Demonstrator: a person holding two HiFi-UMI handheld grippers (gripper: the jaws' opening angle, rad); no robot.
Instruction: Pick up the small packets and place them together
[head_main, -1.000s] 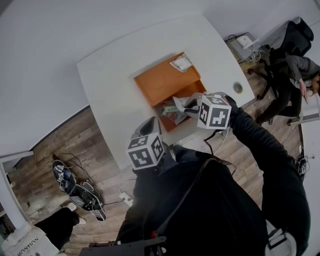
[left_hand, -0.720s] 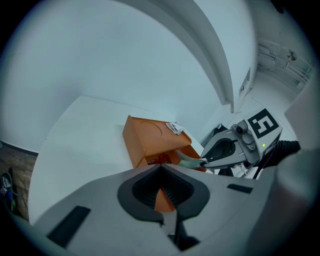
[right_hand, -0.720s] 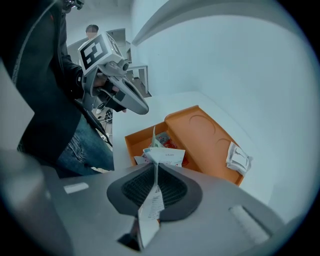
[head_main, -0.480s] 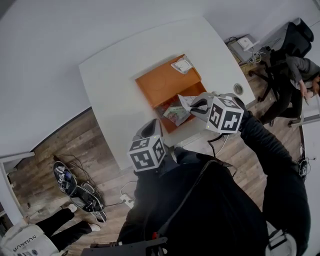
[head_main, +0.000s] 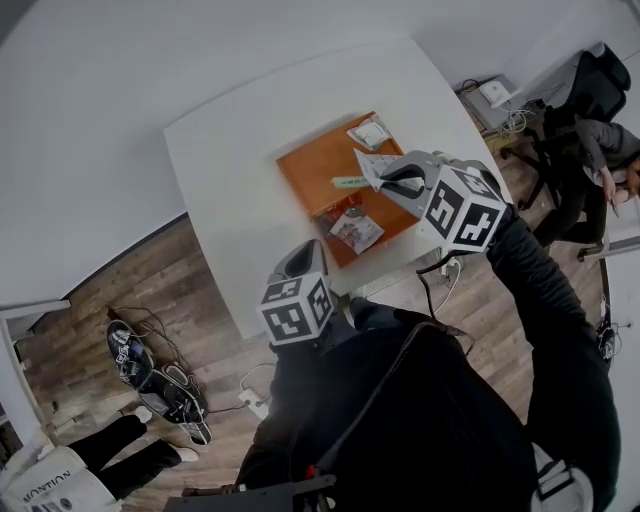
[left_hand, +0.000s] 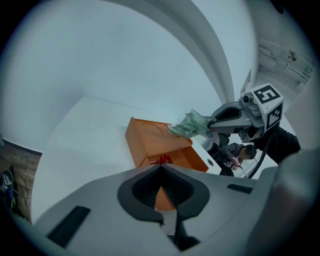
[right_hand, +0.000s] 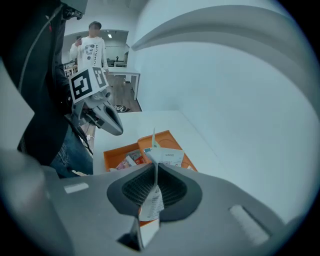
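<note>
An orange tray (head_main: 320, 170) lies on the white table (head_main: 230, 140). My right gripper (head_main: 385, 180) hangs above the tray's right edge, shut on a white packet (head_main: 374, 164) and a green packet (head_main: 350, 182). The left gripper view shows the green packet (left_hand: 190, 125) sticking out of those jaws. In the right gripper view the held white packet (right_hand: 165, 157) stands above the tray (right_hand: 117, 154). One white packet (head_main: 367, 132) lies in the tray's far corner, and a few packets (head_main: 350, 228) at its near end. My left gripper (head_main: 298, 255) is shut and empty, held back near the table's front edge.
A seated person (head_main: 595, 150) and an office chair (head_main: 600, 80) are off the table's right side. Cables and shoes (head_main: 150, 375) lie on the wooden floor at the left. Another person (right_hand: 92, 47) stands far behind my left gripper (right_hand: 116, 127).
My right gripper has lifted the packets from the tray's near end and carried them up and right. The packets left at the near end now show. The left gripper has hardly moved.
</note>
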